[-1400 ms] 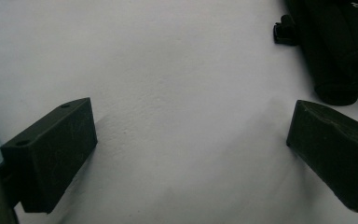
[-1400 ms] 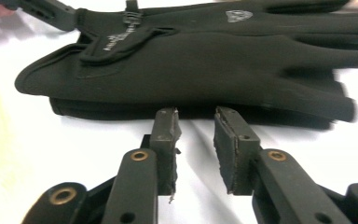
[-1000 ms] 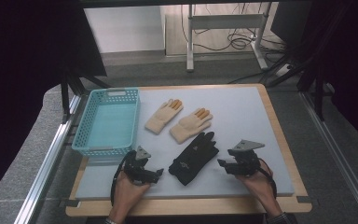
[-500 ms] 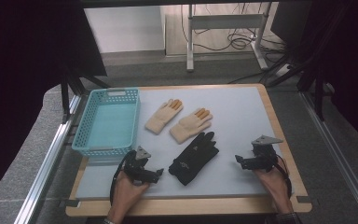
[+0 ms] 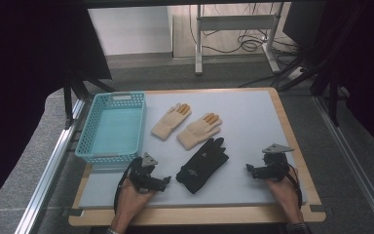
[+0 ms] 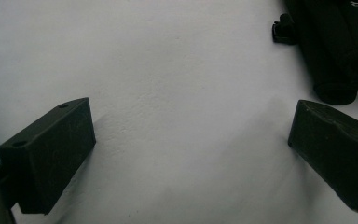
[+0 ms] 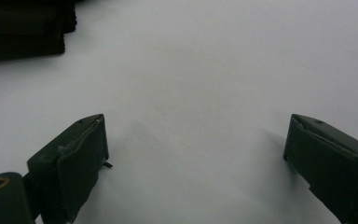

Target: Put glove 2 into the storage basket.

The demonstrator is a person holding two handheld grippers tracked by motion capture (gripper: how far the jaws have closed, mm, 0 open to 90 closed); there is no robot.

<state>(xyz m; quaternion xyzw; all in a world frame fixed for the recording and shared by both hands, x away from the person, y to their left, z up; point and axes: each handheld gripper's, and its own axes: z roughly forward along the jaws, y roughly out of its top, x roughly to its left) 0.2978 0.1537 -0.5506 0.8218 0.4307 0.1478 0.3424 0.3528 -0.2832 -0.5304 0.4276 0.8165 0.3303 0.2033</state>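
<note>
now black glove (image 5: 202, 165) flat (table (image 5: 253, 136)), hand-held grippers apart

Camera placement
High view looked down from above; both gripper views faced the white table (image 5: 253, 122) closely, sharing the black glove (image 5: 202, 165).

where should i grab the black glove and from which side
Probably at the cuff end of the black glove. It lies flat on the white board, fingers pointing away toward the tan gloves, cuff nearest the person. The cuff is the broad, thicker near edge, so a low approach from the near side looks best. The open left hand-held gripper sits right beside it.
</note>
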